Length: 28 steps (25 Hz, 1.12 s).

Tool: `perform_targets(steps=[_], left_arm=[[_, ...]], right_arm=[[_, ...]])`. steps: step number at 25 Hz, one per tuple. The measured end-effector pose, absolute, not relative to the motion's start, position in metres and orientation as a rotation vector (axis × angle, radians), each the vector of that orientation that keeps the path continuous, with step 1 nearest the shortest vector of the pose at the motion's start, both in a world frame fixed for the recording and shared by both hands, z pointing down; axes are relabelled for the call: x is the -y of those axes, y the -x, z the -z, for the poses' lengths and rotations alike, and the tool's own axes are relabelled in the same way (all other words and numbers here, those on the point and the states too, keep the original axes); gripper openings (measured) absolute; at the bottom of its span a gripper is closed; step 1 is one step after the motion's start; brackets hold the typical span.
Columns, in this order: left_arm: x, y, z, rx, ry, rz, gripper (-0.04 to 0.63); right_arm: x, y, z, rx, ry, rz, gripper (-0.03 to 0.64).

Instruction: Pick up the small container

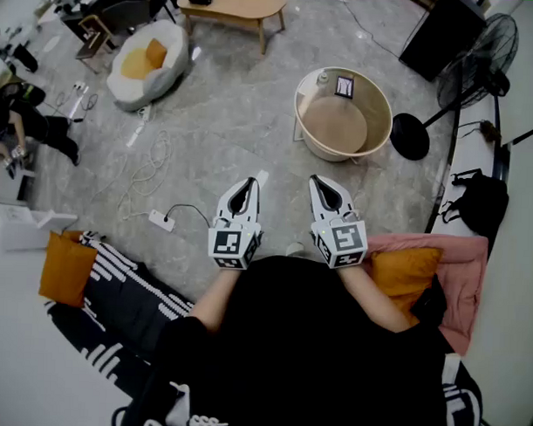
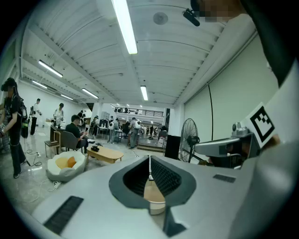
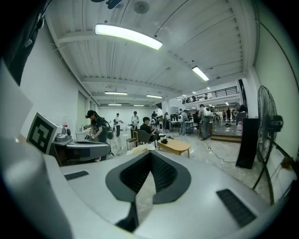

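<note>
Two grey grippers nearest me: left gripper (image 1: 250, 183) and right gripper (image 1: 320, 183), both pinched tight, empty. Well ahead I count one round beige tub (image 1: 389, 120), one small dark container (image 1: 344, 86) at its far rim.

1. No words, brand names or numbers can be read in any view.
2. Black-and-white square patterns alone are seen: a left marker (image 1: 229, 244) on the cube of the left gripper (image 1: 247, 183), and a right marker (image 1: 347, 237) on that of the right gripper (image 1: 324, 182).
</note>
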<state>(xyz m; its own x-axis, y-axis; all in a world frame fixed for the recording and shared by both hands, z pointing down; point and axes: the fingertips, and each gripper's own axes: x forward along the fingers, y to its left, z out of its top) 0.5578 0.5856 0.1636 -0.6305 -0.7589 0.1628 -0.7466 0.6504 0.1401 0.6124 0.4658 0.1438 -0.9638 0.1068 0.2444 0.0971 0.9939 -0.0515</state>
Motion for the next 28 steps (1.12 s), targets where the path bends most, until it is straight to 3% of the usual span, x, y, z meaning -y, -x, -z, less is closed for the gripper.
perform_targets(steps=[8,15,19,28], left_arm=[[-0.594,-0.584,-0.190,2.692,-1.109,0.047,0.029],[-0.608,-0.552,-0.207,2.693,-1.107,0.141,0.029],[-0.605,-0.499,-0.212,2.703,-1.129,0.128,0.029],[-0.585,-0.305,-0.218,2.692,-1.171,0.177,0.029]], right_arm=[[-0.452,-0.633,-0.171,2.896,0.240,-0.091,0.021],[-0.480,-0.604,-0.192,2.882,0.468,-0.056,0.021],[-0.471,-0.553,-0.202,2.849,0.400,-0.054,0.021],[-0.438,-0.391,-0.233,2.704,0.269,0.015,0.021]])
